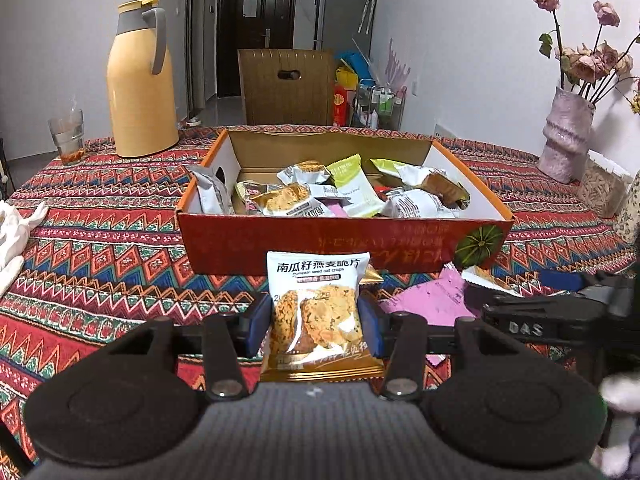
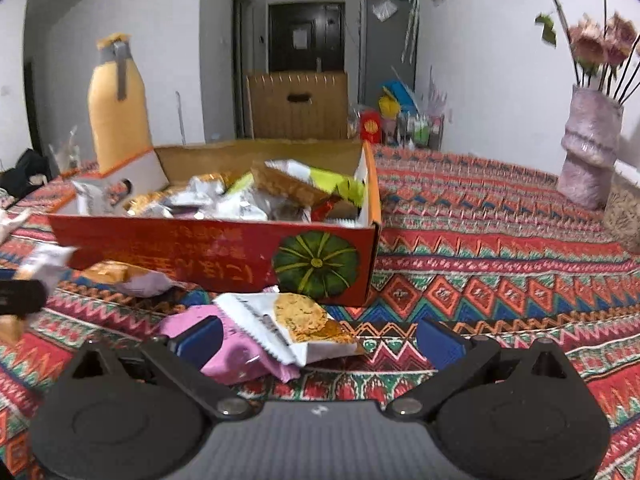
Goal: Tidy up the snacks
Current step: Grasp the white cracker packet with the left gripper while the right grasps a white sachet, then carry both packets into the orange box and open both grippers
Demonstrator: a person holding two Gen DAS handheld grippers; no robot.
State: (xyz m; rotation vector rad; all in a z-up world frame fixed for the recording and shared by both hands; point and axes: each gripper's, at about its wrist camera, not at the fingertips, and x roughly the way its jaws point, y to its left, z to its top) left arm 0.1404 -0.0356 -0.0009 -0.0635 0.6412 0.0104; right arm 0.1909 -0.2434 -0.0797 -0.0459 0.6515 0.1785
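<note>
On the patterned tablecloth [image 1: 100, 216], at nine o'clock from the open orange cardboard box [image 1: 344, 236] of snacks, stands a yellow thermos jug [image 1: 138, 84]. At six o'clock, the left gripper [image 1: 316, 316] is clenched on a white-and-gold oat-crisp packet [image 1: 314, 308]. At four o'clock, the right gripper [image 2: 320, 340] gapes wide over a white cookie packet [image 2: 296, 324] and a pink packet [image 2: 240, 352], seemingly untouched.
</note>
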